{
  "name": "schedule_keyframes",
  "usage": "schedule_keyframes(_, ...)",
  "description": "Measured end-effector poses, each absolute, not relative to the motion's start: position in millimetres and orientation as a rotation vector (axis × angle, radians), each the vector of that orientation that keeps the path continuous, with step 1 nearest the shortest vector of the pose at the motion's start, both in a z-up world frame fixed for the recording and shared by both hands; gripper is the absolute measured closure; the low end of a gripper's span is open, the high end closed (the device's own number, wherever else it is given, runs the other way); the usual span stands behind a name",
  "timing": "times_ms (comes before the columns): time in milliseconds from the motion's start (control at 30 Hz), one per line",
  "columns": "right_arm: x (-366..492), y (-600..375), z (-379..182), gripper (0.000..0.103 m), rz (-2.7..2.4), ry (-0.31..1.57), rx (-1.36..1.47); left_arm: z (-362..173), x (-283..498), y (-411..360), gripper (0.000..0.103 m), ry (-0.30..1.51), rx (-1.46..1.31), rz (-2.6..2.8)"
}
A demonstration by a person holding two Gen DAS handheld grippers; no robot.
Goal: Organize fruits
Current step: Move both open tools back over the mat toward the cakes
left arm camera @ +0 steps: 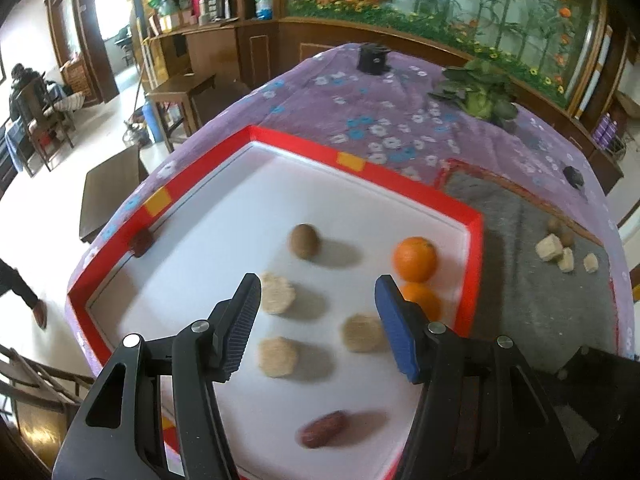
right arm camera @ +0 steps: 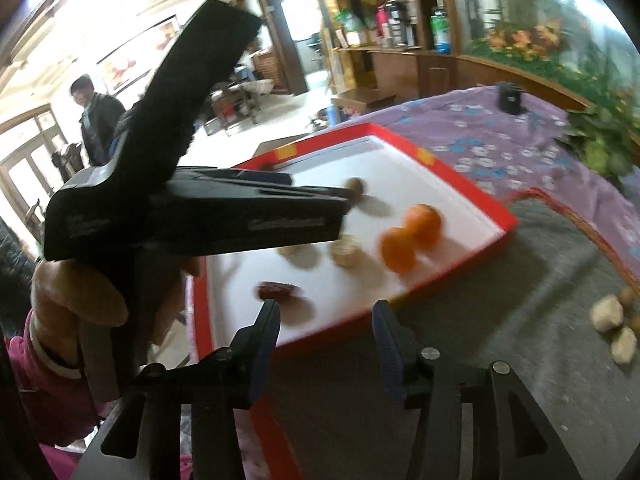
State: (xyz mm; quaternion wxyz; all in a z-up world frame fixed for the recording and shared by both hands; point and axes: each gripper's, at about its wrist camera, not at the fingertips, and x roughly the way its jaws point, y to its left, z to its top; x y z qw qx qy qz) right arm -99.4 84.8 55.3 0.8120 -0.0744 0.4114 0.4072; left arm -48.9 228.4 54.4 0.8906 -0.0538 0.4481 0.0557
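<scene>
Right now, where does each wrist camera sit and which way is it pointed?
Left wrist: on the left tool, above the red tray, looking down and forward at the oranges, kiwi and pale fruit pieces; only its own open fingers show.
Right wrist: on the right tool, above the grey mat right of the tray, facing left-forward; it shows its open fingers, plus the left tool's body and the hand holding it.
Shared: tray, oranges, kiwi, dark red fruit, purple cloth.
</scene>
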Motion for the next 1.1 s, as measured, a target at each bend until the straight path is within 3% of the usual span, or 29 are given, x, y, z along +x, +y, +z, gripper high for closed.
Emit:
schedule_keyframes(800,-70,-119,28,0.053,0.416,0.929,0.049,44,-10,56,0.043,1.006,0.006,-0.207)
schedule_keyframes(1100,-64,-151,23,0.053,0.387,0.925,0.098,29,19,8,0.044,1.015,0.108,-0.27)
